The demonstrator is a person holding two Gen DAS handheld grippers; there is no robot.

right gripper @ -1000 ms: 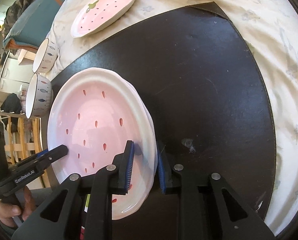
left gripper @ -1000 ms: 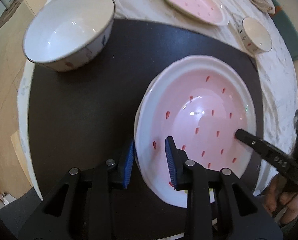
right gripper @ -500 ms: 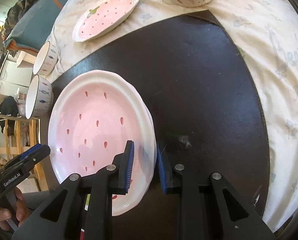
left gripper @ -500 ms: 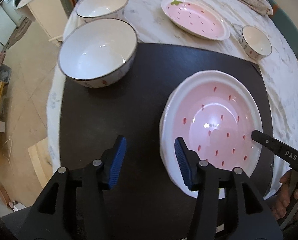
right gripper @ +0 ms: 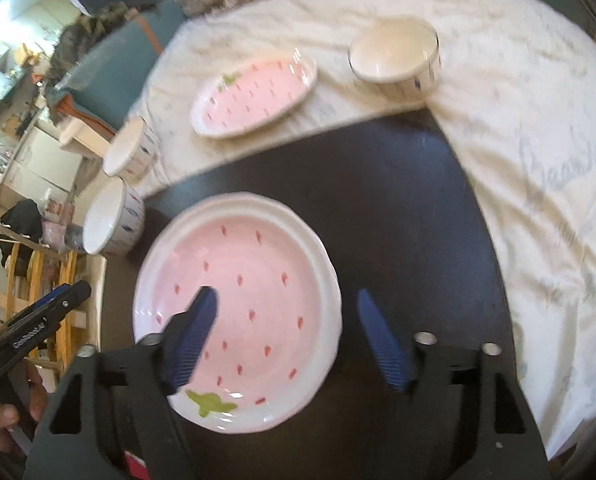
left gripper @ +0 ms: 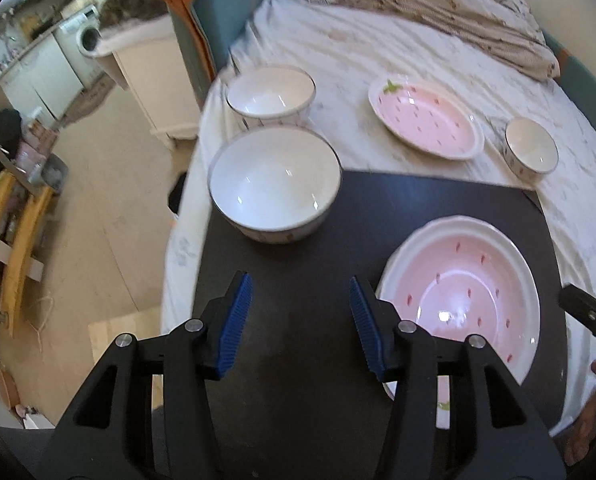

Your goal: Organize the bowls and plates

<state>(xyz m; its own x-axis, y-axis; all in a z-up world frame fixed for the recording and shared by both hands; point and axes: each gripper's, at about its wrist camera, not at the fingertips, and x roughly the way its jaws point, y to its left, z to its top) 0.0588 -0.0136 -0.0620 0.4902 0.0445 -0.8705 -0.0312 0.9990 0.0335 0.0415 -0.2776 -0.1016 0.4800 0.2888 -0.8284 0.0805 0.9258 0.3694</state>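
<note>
over on the left, past the table edge, there's bare floor and some wooden chairs (left gripper: 1, 236), then the table itself with a cream tablecloth (left gripper: 378, 56) and a black mat (left gripper: 310, 248) laid over the near part. the left gripper (left gripper: 300, 314) hangs above that mat with its blue pads (left gripper: 233, 320) spread wide, nothing between them. just ahead of it a big white bowl (left gripper: 273, 188) sits on the mat's far left corner, and a second white bowl (left gripper: 271, 94) sits right behind it on the cloth (a bit smeared by motion blur). moving right, the stacked pink strawberry plates (left gripper: 462, 296) rest on the mat, close beside the left gripper's right finger but not touched by it. further back on the cloth there's an oval pink strawberry dish (left gripper: 426, 120), and a small bowl (left gripper: 532, 152) to its right. the right gripper (right gripper: 287, 338) is spread open too, hovering over the near right side of the stack, one finger above the pink centre and the other out over the mat, gripping nothing.
</note>
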